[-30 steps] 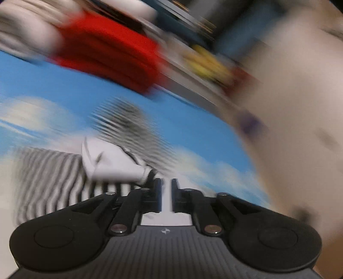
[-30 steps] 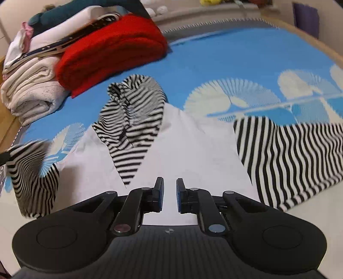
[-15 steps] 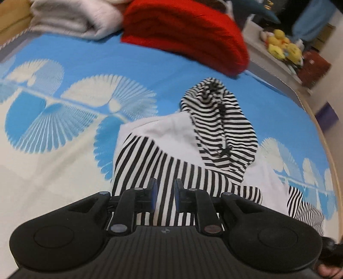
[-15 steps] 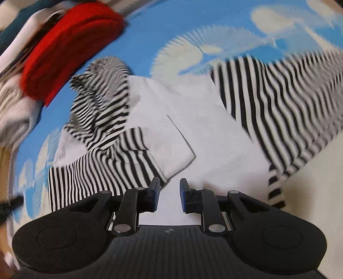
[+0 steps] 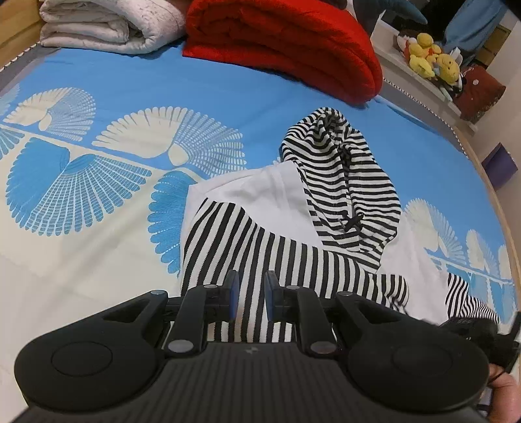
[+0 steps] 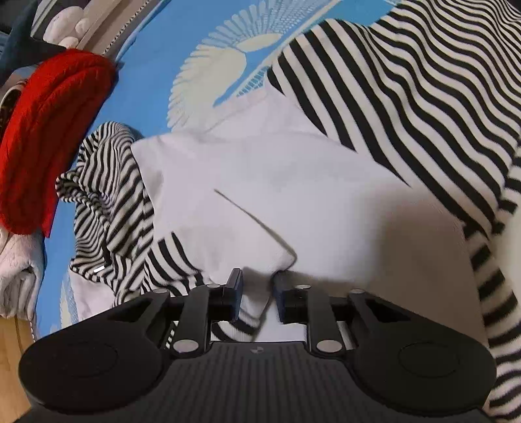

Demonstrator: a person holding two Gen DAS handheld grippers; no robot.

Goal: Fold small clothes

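A small white hoodie (image 5: 270,195) with black-and-white striped hood (image 5: 342,182) and sleeves lies on the blue patterned bedspread (image 5: 130,97). One striped sleeve (image 5: 260,250) is folded across the white body. My left gripper (image 5: 250,294) is open just above that folded sleeve, holding nothing. In the right wrist view the white body (image 6: 293,182) fills the middle, with the other striped sleeve (image 6: 423,81) spread out at the right. My right gripper (image 6: 257,293) is open, with the folded sleeve's cuff (image 6: 254,302) between its fingers.
A folded red blanket (image 5: 286,42) and a folded white quilt (image 5: 107,26) lie at the head of the bed. Yellow plush toys (image 5: 429,55) sit on a shelf beyond. The bed's wooden edge (image 5: 488,182) runs along the right.
The left gripper swung over the hoodie and settled above the folded sleeve, opening slightly. The right gripper moved down and closer, onto the cuff of that sleeve.
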